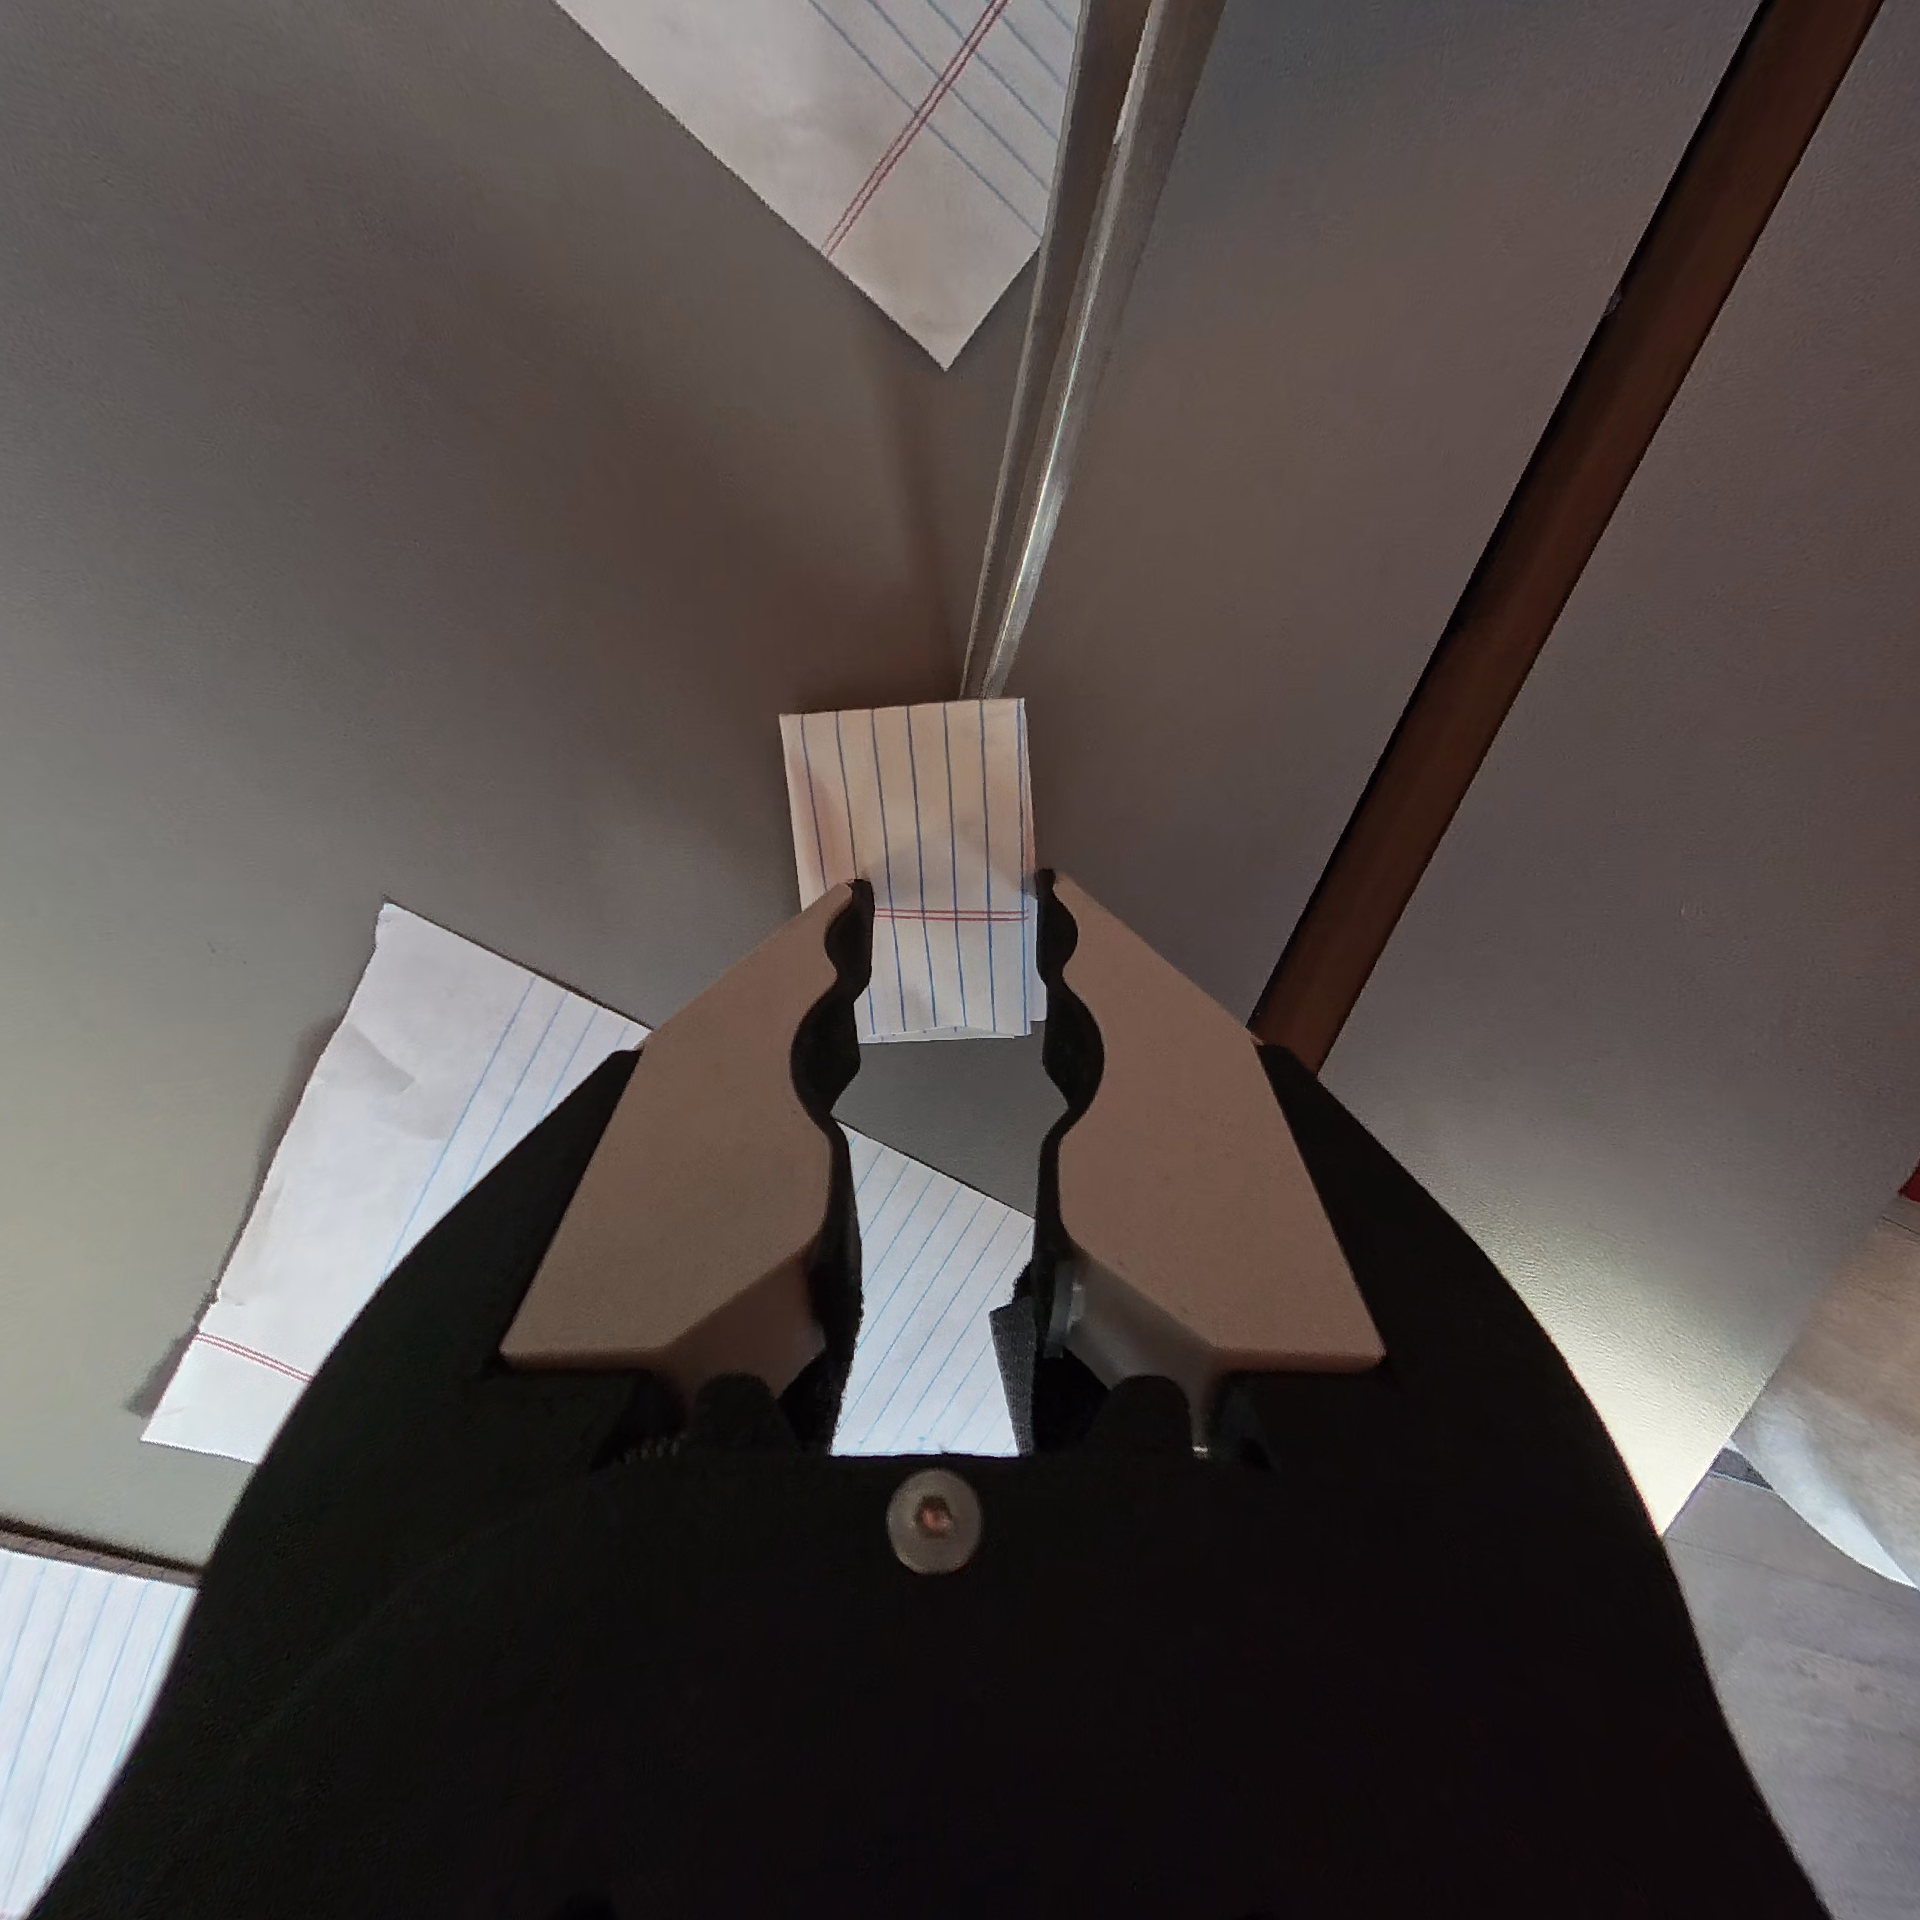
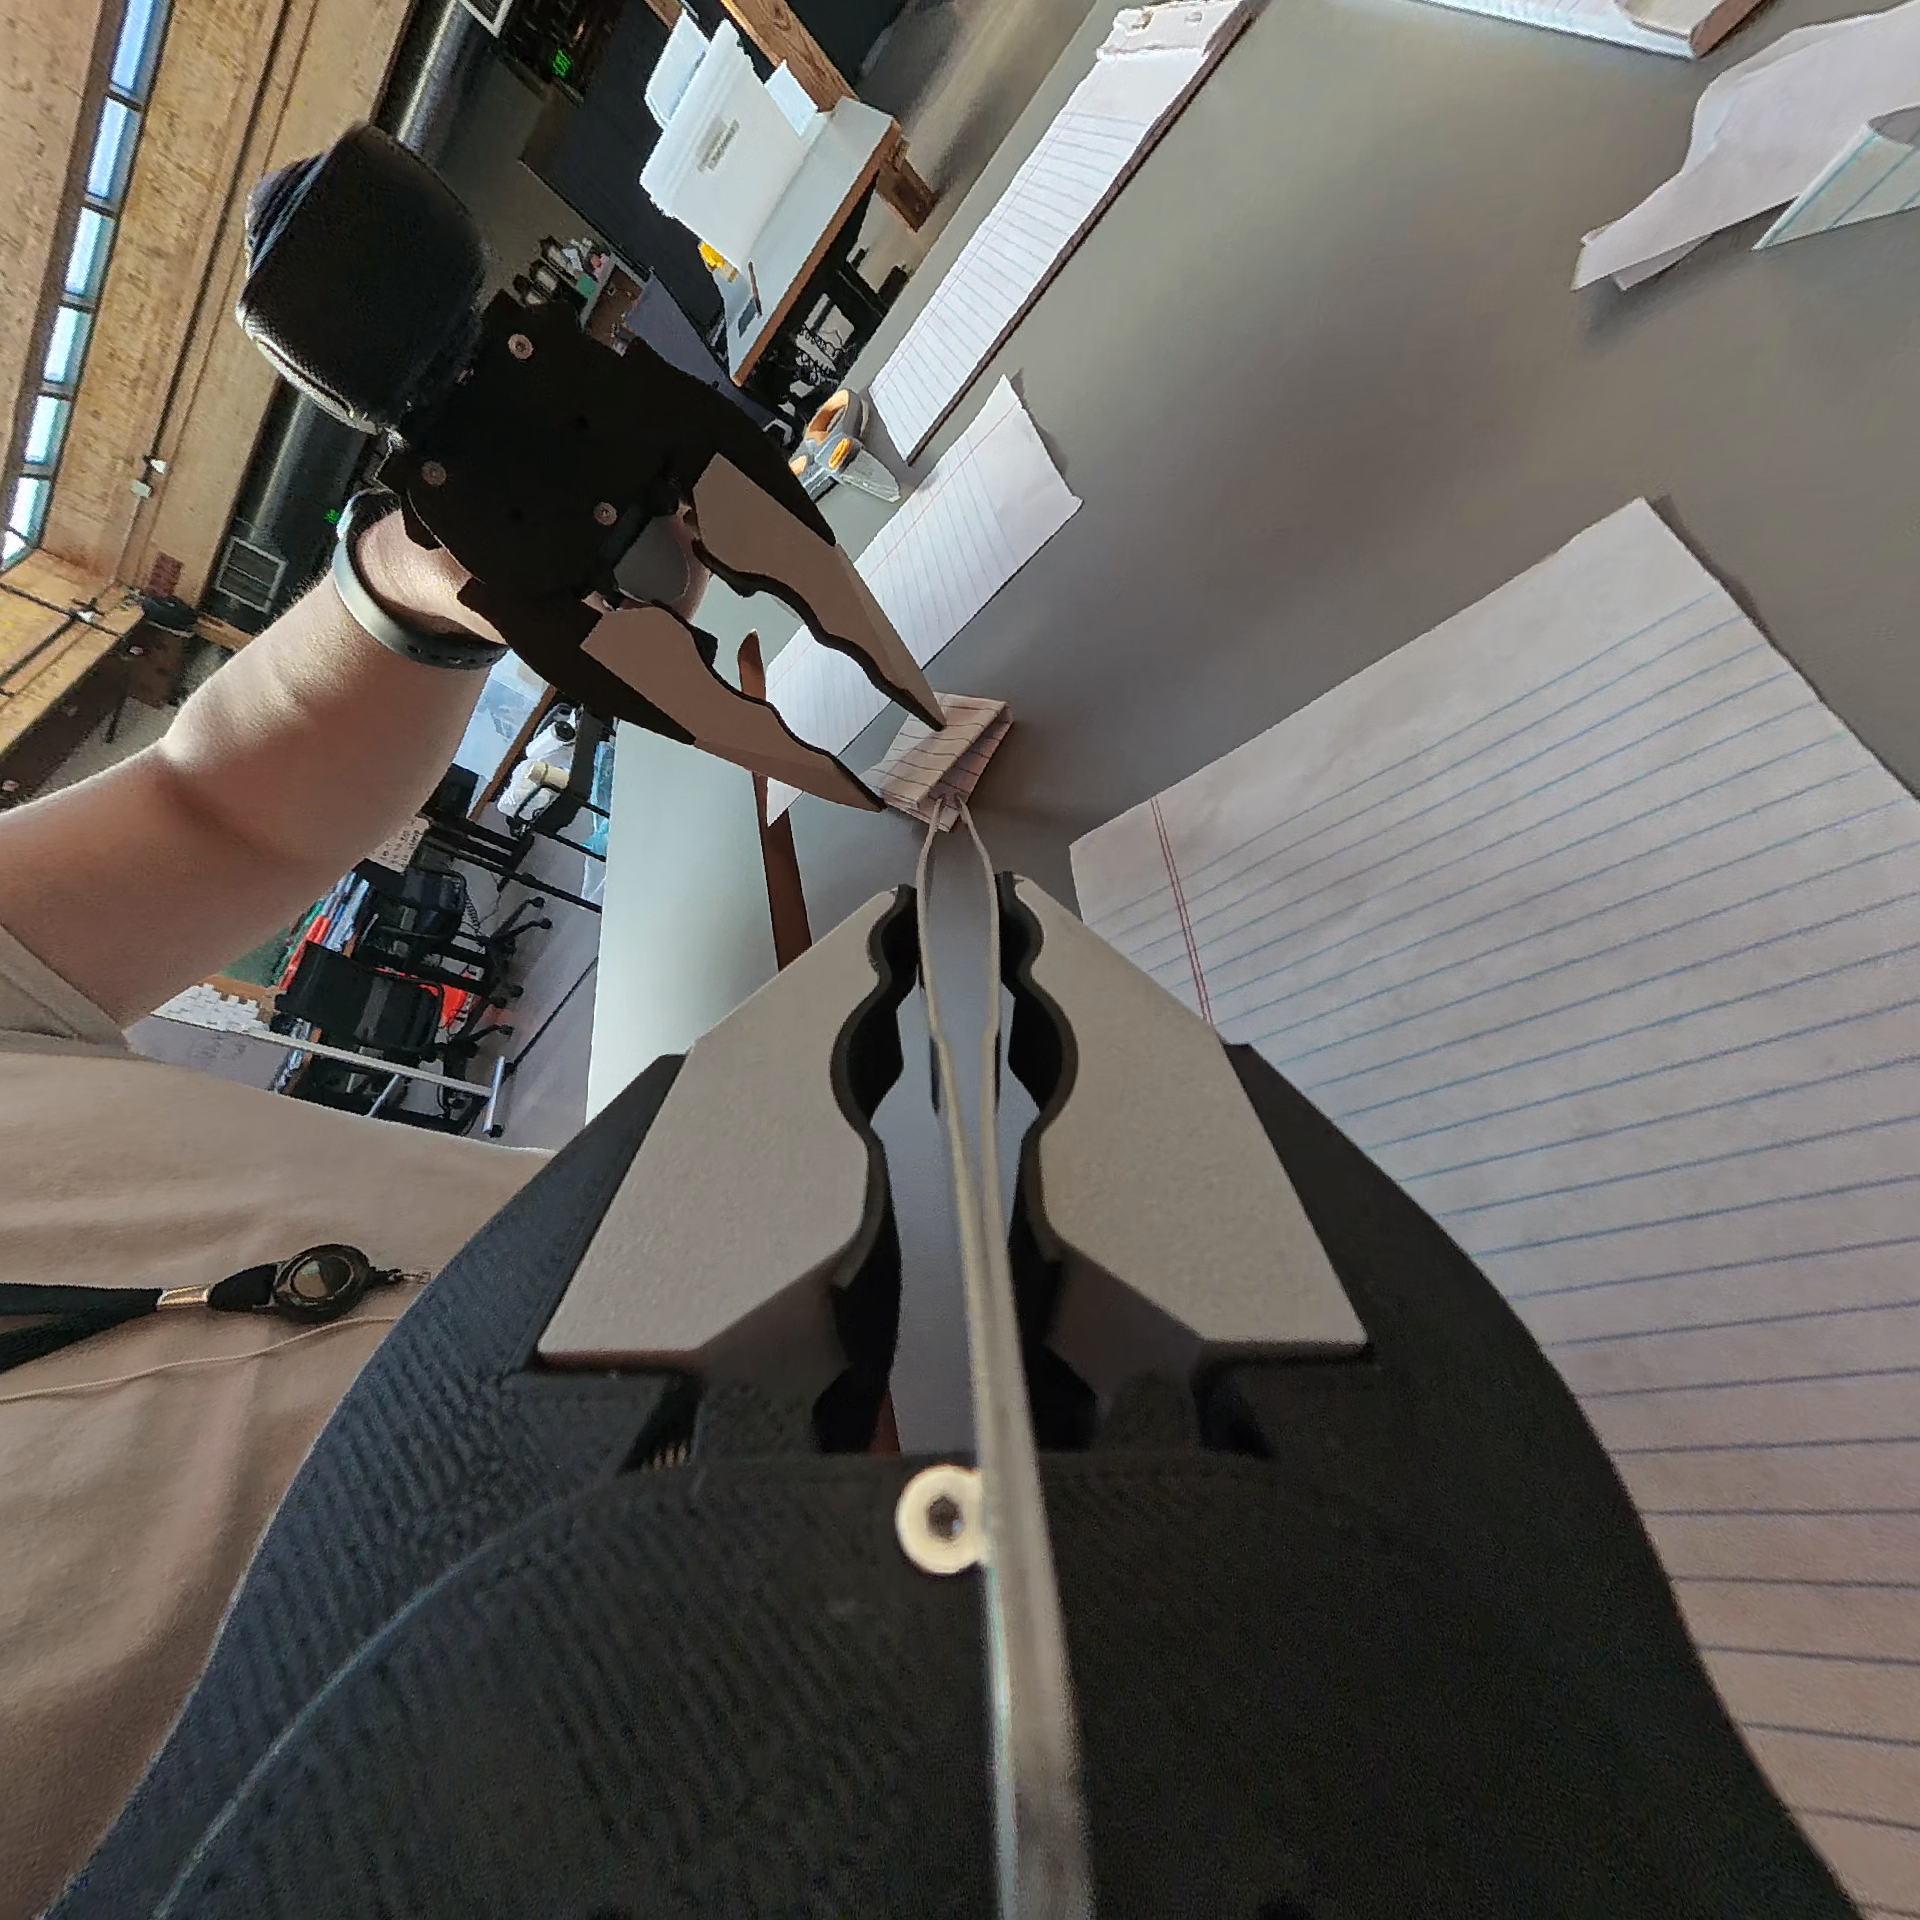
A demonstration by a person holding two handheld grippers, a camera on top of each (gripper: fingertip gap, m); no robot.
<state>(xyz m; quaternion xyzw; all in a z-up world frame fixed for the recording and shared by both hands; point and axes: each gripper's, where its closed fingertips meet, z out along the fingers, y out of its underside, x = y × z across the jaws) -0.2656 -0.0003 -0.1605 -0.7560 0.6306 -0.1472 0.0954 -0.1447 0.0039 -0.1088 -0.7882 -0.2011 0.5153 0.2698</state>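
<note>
The left gripper [image 1: 948, 894] is seen with its jaws parted, the two fingertips set down at either side of a small folded piece of lined paper [image 1: 914, 831] on the grey table [image 1: 416, 520]. In the right wrist view the same gripper [image 2: 914, 764] is seen from outside, its tips resting on the near edge of the folded paper [image 2: 961, 743]; whether they pinch it or merely press it down cannot be told.

The right gripper [image 2: 958, 894] is closed on a thin metal tool [image 2: 961, 997], a long flat silver blade running between its fingers. The blade's tip meets the folded paper at its edge; the exact contact is too small to resolve. Its rear end is cut off at the bottom of the frame, so the kind of tool cannot be made out. In the left wrist view the blade [image 1: 1049, 416] enters from the top and ends at the folded paper's far corner.

Loose lined sheets lie around: one [image 1: 416, 1195] partly hidden behind the left gripper, one [image 1: 914, 156] cut off at the upper edge, and a large sheet [image 2: 1558, 935] beside the right gripper. A brown table edge [image 1: 1558, 520] runs diagonally. A forearm with a black wristband [image 2: 416, 623] is visible behind the left gripper.
</note>
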